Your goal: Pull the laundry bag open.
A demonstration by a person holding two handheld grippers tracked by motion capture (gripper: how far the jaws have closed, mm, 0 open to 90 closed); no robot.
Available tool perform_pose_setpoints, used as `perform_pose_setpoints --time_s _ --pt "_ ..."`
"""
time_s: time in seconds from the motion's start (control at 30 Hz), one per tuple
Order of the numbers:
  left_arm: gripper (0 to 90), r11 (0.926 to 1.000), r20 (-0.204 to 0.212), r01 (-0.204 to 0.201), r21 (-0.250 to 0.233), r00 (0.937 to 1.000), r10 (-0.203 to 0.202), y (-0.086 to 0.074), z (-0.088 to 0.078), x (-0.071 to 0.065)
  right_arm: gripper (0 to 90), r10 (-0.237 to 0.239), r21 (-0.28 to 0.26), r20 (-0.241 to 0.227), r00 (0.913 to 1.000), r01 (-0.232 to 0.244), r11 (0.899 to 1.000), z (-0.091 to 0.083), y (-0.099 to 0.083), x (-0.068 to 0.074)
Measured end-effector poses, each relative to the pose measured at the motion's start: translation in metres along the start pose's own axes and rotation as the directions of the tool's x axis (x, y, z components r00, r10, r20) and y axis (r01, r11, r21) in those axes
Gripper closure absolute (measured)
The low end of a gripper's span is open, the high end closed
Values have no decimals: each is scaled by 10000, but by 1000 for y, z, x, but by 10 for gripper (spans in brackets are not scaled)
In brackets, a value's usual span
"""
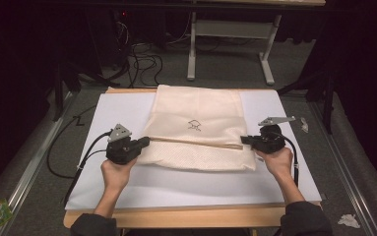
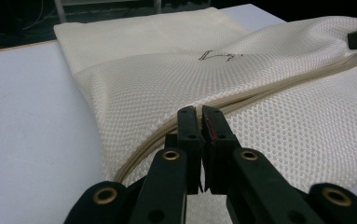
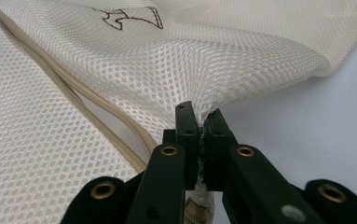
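Mesh bag (image 1: 196, 129), cream, zippered, lies flat in the middle of a white board (image 1: 284, 182) on a wooden table (image 1: 186, 216); its far edge reaches the board's far edge, its near edge stops well short of the near one. Bare white surface lies open to either side and in front of the bag. Beyond the table: grey floor, the legs of a second table (image 1: 228, 46), loose cables (image 1: 144, 61); none of these touch the bag. Left gripper (image 1: 145, 142), jaws clenched on the bag's left edge at the zipper (image 2: 269, 88) line. Right gripper (image 1: 244, 140), jaws clenched on the bag's right edge, mesh bunched between them. The high view gives the whole layout and both hands; the left gripper view gives the zipper's course across the mesh; the right gripper view gives the fabric pinched and lifted off the board, and the small dark embroidered emblem (image 3: 132, 17) close up.
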State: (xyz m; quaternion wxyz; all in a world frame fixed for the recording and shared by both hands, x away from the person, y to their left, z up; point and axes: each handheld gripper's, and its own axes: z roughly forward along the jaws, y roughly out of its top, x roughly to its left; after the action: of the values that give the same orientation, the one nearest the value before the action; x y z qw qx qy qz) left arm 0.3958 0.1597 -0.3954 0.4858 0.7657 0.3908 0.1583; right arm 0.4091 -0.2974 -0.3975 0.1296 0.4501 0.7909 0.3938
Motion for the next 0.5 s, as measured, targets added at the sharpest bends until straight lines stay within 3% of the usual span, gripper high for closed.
perform_pose_setpoints --time_s 0.5 --pt "872 9999 -230 104 -64 9997 -106 2 -9 8 889 -19 5 185 9998 19 10000 -2 5 -2"
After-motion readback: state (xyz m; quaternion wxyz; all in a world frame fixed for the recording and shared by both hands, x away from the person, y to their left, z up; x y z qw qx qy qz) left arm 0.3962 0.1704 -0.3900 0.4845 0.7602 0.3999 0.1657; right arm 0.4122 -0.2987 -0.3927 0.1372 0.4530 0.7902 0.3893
